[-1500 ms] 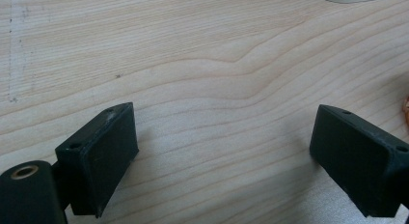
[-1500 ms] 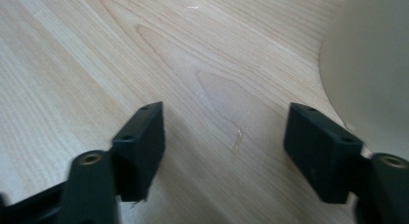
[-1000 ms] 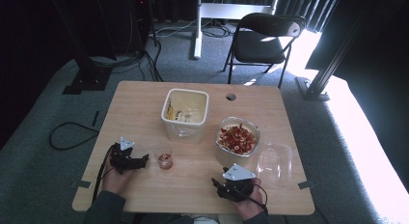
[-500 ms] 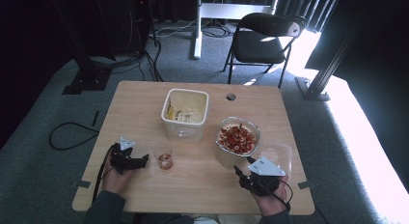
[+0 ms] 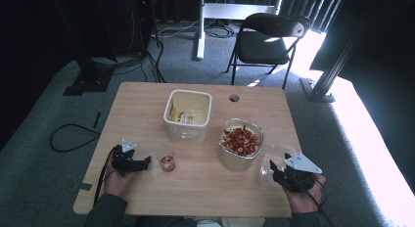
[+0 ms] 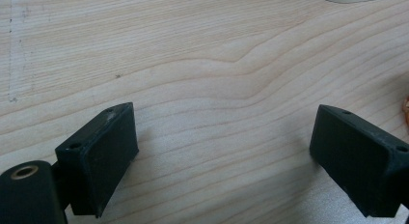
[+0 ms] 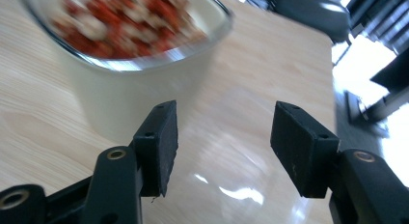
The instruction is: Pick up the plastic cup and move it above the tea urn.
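We are bringing the right hand-held gripper (image 5: 272, 168), jaws apart and empty, up to the clear plastic cup (image 5: 274, 161) lying on the tabletop (image 5: 205, 192) just right of the bowl of red pieces (image 5: 240, 141) (left hand-held gripper (image 5: 145, 163) idling unclenched beside a small cup (image 5: 167, 161)).

Matt pale wood table (image 5: 147, 104), glossy clear plastic lid (image 5: 272, 161), matt black gripper pads (image 6: 103, 156).

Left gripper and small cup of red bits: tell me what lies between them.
Nothing but bare wood. In the high view the left gripper points at the small cup across a short strip of bare table.
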The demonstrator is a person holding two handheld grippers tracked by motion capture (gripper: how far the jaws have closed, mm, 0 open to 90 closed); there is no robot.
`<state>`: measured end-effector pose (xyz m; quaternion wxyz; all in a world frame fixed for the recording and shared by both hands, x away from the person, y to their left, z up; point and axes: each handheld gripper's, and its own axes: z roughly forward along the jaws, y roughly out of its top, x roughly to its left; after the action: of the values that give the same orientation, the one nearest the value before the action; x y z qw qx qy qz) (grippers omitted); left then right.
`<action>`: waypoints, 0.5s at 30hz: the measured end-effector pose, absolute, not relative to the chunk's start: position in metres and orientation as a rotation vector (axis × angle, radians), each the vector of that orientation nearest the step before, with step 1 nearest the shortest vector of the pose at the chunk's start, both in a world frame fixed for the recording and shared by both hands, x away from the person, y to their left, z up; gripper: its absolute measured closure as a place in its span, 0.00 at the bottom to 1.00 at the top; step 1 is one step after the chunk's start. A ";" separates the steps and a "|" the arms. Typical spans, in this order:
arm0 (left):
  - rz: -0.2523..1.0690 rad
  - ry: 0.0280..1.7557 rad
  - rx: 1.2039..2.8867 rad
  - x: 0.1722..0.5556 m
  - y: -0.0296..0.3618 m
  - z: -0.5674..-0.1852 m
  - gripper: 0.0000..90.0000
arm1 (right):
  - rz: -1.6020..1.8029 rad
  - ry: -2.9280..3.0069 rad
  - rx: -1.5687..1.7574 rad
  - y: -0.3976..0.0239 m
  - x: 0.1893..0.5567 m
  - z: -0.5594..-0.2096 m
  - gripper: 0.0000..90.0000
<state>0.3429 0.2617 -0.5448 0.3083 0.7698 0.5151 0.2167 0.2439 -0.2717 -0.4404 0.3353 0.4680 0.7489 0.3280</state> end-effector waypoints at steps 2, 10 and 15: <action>0.573 1.362 2.035 0.343 0.262 -0.545 0.11 | 0.817 1.960 1.271 -0.283 0.242 -0.448 0.45; 0.573 1.362 2.035 0.343 0.262 -0.545 0.11 | 0.726 2.009 1.419 -0.308 0.229 -0.483 0.44; 0.573 1.361 2.036 0.343 0.262 -0.545 0.11 | 0.751 2.058 1.476 -0.317 0.234 -0.497 0.68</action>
<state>0.3430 0.2618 -0.5447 0.3082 0.7700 0.5150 0.2167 0.2342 -0.3171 -0.4973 0.2475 0.5414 0.7548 0.2756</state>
